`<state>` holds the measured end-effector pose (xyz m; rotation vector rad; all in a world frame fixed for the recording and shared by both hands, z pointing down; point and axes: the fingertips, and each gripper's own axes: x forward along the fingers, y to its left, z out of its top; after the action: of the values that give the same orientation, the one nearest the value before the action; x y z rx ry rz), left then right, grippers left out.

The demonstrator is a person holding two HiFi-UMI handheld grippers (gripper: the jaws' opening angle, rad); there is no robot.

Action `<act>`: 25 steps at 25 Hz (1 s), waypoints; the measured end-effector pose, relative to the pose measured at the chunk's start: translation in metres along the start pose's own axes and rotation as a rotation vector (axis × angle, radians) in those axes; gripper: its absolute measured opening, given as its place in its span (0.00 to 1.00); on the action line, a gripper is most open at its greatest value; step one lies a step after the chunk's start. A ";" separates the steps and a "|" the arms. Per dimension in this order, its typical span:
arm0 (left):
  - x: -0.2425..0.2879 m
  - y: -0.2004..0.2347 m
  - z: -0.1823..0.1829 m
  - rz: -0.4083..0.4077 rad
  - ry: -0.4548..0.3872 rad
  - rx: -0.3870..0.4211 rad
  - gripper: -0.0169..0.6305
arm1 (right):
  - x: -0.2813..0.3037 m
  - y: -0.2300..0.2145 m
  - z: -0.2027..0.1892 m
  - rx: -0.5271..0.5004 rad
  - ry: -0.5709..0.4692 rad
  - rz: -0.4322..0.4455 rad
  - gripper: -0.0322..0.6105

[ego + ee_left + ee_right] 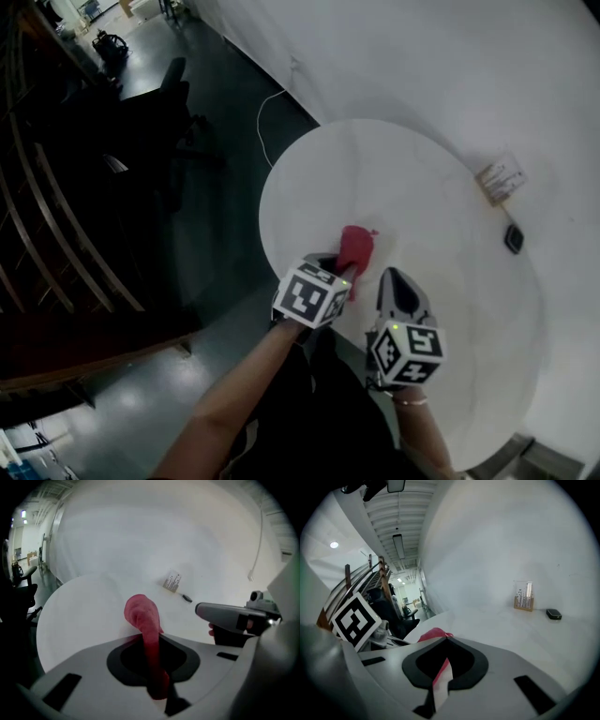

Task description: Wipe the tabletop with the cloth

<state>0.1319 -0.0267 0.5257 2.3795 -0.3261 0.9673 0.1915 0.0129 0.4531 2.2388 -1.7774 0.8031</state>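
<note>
My L gripper [151, 645] is clamped on the red cloth [140, 613]. It's bunched into a rumpled roll, free end sticking out over the round white tabletop [422, 178], nr its edge. R gripper [446, 640]: jaws together, empty, just beside.

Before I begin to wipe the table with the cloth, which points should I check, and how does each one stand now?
1. Cloth clamped in the left gripper: ok.
2. Cloth spread flat for wiping: not ok, it is bunched.
3. Cloth touching the tabletop: cannot tell.
4. Right gripper empty and apart from the cloth: ok, jaws together.
5. Wiping path free: not ok at the far side, where a card stand and a small black object stand.
</note>
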 end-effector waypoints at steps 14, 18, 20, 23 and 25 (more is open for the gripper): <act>-0.068 0.183 -0.007 0.160 -0.040 -0.158 0.11 | 0.104 0.085 0.024 -0.022 0.048 0.036 0.05; -0.079 0.205 -0.006 0.165 -0.062 -0.199 0.11 | 0.119 0.101 0.029 -0.038 0.052 0.051 0.05; -0.082 0.216 -0.005 0.188 -0.064 -0.199 0.11 | 0.125 0.105 0.034 -0.043 0.049 0.051 0.05; -0.090 0.241 -0.011 0.247 -0.033 -0.187 0.11 | 0.132 0.110 0.039 -0.045 0.043 0.044 0.05; -0.097 0.260 -0.020 0.286 -0.010 -0.189 0.11 | 0.134 0.112 0.041 -0.044 0.040 0.033 0.05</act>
<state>-0.0549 -0.2271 0.5721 2.2029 -0.7438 1.0014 0.1177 -0.1502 0.4654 2.1555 -1.8008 0.8009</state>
